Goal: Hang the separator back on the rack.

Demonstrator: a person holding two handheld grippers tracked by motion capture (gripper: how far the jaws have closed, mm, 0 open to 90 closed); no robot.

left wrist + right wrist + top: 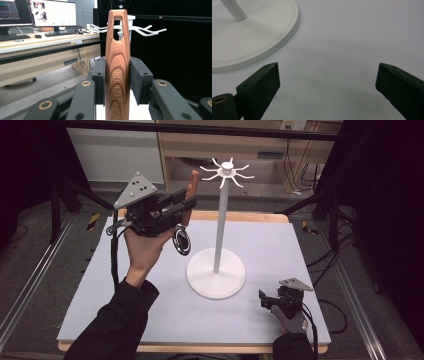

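Nearest the person, at about five o'clock on the table [150, 320], the right gripper [266, 298] rests low on the surface. Its jaws stand wide apart with nothing between them, only bare tabletop; it appears parked clear of the work.

At the table's centre stands the white rack [216, 279], a round base with a thin upright post. It carries a ring of curved hooks [227, 171] at its top. No item hangs on them.

At about ten o'clock from the base, the left gripper [186, 204] is raised well above the table. Its jaws are clamped on the wooden handle [117, 72] of a kitchen utensil, gripped around mid-length. The handle stands upright, its slotted end uppermost. The utensil's round metal head [182, 241] hangs below the gripper, clear of the table.

In the left gripper view, the slot sits level with the hooks beyond it. Judgement: the handle is held vertical and high so that the slot can be slipped over a hook. The hanging step is not yet done; handle and hooks remain apart.
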